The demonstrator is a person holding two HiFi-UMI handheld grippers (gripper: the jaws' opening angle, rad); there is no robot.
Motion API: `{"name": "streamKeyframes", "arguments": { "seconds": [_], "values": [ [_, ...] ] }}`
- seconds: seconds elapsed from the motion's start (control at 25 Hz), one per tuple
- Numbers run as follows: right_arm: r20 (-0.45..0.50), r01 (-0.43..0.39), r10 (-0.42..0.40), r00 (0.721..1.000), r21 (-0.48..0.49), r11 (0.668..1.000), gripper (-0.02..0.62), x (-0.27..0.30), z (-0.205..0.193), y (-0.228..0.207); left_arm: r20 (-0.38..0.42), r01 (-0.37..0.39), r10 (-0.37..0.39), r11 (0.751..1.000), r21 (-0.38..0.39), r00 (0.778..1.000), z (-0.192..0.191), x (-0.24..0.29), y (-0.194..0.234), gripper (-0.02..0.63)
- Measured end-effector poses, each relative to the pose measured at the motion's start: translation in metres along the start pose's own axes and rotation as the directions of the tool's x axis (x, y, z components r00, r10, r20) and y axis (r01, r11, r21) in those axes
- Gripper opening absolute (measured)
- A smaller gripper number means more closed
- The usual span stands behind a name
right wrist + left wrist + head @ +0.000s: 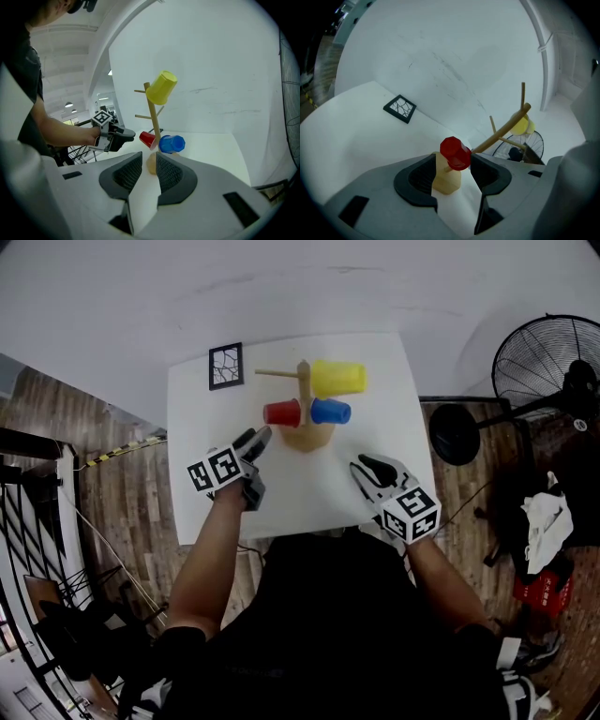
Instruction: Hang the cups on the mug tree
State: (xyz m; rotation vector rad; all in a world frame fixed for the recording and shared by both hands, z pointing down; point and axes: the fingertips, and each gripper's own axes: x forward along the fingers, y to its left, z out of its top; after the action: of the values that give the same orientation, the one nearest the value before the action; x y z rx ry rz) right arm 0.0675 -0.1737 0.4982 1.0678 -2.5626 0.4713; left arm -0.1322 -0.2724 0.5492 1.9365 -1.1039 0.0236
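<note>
On the white table (pixel 375 484), which fills the middle of the head view, the wooden mug tree (pixel 304 381) stands toward the far edge. All three cups sit on its pegs, so the hanging looks done or nearly done.

Nearest the tree is the left gripper (pixel 258 439), low on the tree's left side and pointing at it. Its jaws are spread wide and pinch nothing. The right gripper (pixel 367 467) hangs well back over the near right part of the table. Its jaws stand a narrow gap apart with nothing between them, and only the tree's base shows beyond that gap.

The yellow cup (pixel 337 378) hangs highest, tilted out to the right of the trunk. The blue cup (pixel 330 412) lies on its side lower down on the right.

The red cup (pixel 281 412) sits low on the left peg, just ahead of the left gripper's fingers (pixel 417 180) and apart from them. Its long axis runs roughly level, out from the trunk toward that gripper, with a flat red end facing the jaws. Any further touch on the red cup falls to the left gripper, moving straight along the peg's line.

A small black-framed marker tile (pixel 225 366) lies at the far left corner.
</note>
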Motion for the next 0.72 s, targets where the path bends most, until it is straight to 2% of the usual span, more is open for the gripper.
{"name": "streamKeyframes", "arguments": {
  "seconds": [0.2, 0.32, 0.44, 0.52, 0.6, 0.72],
  "values": [
    [0.033, 0.024, -0.025, 0.999, 0.054, 0.998, 0.049, 0.003, 0.009, -0.001, 0.01, -0.036, 0.035, 0.987, 0.156, 0.999, -0.006, -0.029, -0.01, 0.15],
    [0.06, 0.032, -0.036, 0.998, 0.062, 0.998, 0.022, 0.0, 0.017, -0.001, 0.046, -0.046, 0.037, 0.975, 0.218, 0.998, -0.004, -0.045, -0.024, 0.07],
    [0.076, 0.026, -0.03, 0.997, 0.062, 0.998, 0.012, -0.001, 0.024, -0.001, 0.053, -0.053, 0.039, 0.957, 0.285, 0.998, -0.006, -0.053, -0.042, 0.035],
    [0.081, 0.015, -0.02, 0.997, 0.055, 0.998, 0.008, 0.001, 0.027, 0.0, 0.048, -0.082, 0.069, 0.932, 0.354, 0.996, -0.008, -0.057, -0.051, 0.021],
    [0.085, 0.004, -0.008, 0.996, 0.045, 0.999, 0.008, 0.004, 0.031, 0.003, 0.04, -0.112, 0.105, 0.895, 0.433, 0.994, -0.012, -0.06, -0.057, 0.017],
    [0.086, 0.002, -0.004, 0.996, 0.032, 0.999, 0.008, 0.006, 0.034, 0.006, 0.01, -0.109, 0.12, 0.854, 0.508, 0.993, -0.02, -0.062, -0.069, 0.015]
  ]
}}
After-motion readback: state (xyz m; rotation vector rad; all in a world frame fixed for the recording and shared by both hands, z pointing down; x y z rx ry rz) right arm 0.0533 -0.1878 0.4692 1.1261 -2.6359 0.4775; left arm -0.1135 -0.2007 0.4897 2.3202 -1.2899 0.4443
